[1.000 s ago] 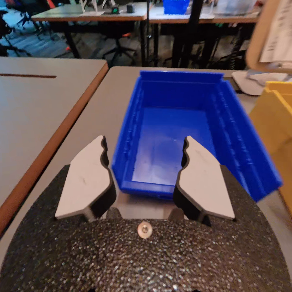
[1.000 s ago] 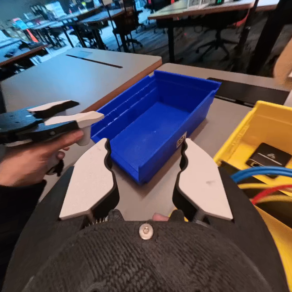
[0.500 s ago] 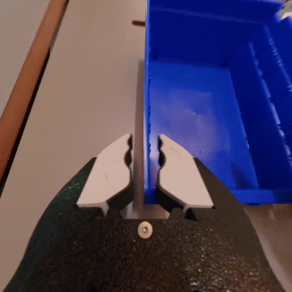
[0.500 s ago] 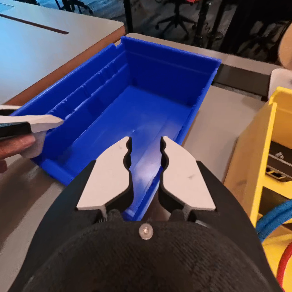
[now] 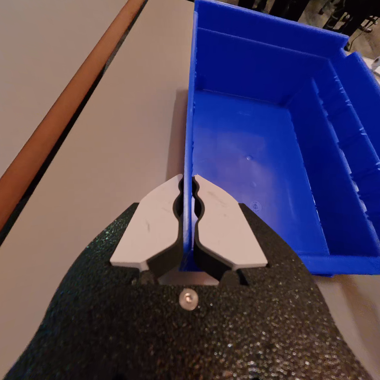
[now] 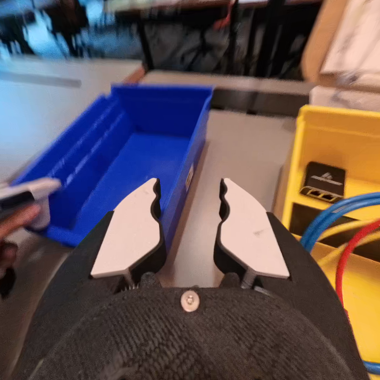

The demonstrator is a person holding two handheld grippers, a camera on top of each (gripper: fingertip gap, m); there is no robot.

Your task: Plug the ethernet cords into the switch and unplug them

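The left gripper clamps the left wall of the blue bin, a moulded mark on its floor. Only the right wrist view shows the yellow bin right of the blue one, holding the black switch, with unreadable white printing, and the blue cord, red cord and yellow cord. The right gripper is spread, holding nothing.
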